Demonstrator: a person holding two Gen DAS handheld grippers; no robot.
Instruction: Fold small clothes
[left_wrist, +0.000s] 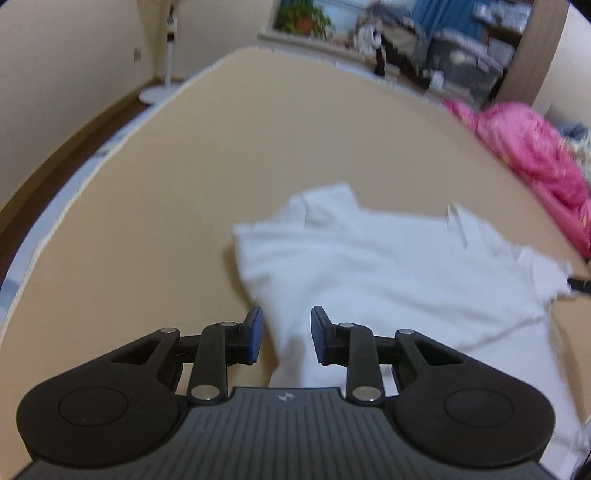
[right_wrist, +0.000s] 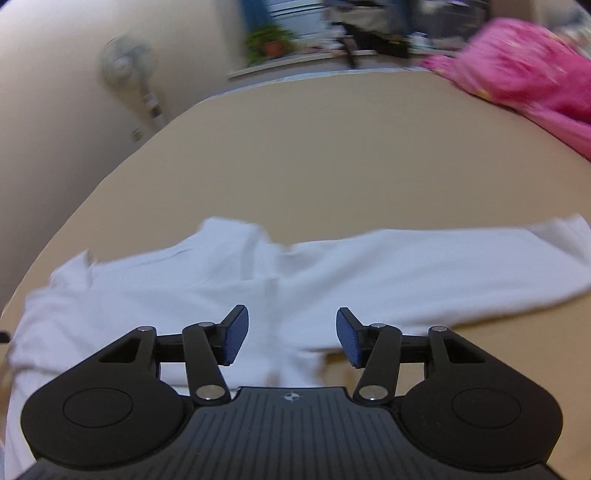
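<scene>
A small white shirt (left_wrist: 388, 266) lies spread on a tan surface (left_wrist: 221, 147), a little rumpled. My left gripper (left_wrist: 287, 334) is open and empty, just above the shirt's near left edge. In the right wrist view the same white shirt (right_wrist: 295, 280) stretches across the frame, one part reaching to the right (right_wrist: 517, 266). My right gripper (right_wrist: 291, 334) is open wide and empty, over the shirt's near edge. Both views are blurred.
A pink bundle of cloth (left_wrist: 535, 155) lies at the surface's far right, also in the right wrist view (right_wrist: 524, 74). A standing fan (right_wrist: 125, 70) is by the wall at left. Cluttered shelves (left_wrist: 443, 48) and a plant picture (left_wrist: 303, 16) are beyond the far edge.
</scene>
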